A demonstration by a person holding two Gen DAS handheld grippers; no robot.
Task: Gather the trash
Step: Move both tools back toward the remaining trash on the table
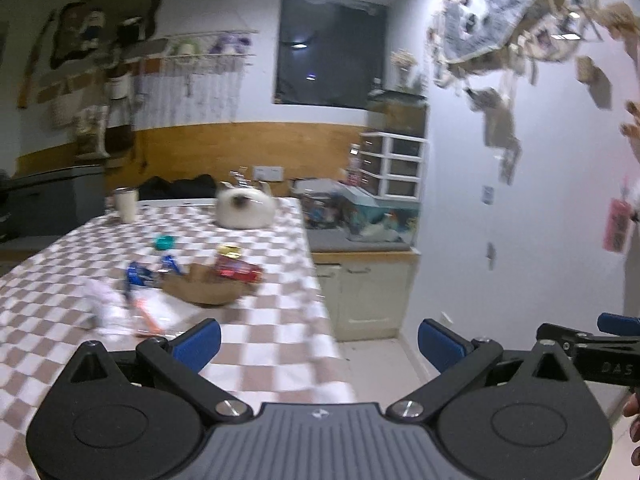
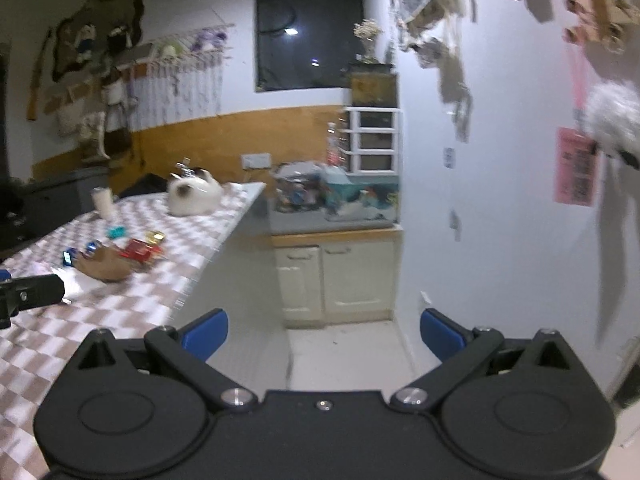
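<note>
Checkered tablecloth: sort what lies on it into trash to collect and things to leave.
Trash:
crumpled brown paper bag
red wrapper
blue wrappers
clear plastic packet with orange strip

Leave:
white cat
white tumbler
Small teal object: too blurred to judge.

The left wrist camera sits just above the near end of the checkered table (image 1: 256,340) and looks along it toward the back wall. The table fills the left and middle of its view. The right wrist camera sits off the table's right side, over the floor, and faces the same way, so the table (image 2: 192,264) shows only on its left. Both views share the table, the white cat (image 1: 245,209) (image 2: 194,197) at the table's far end, and the dark window (image 1: 330,50) (image 2: 308,34) behind the table.
</note>
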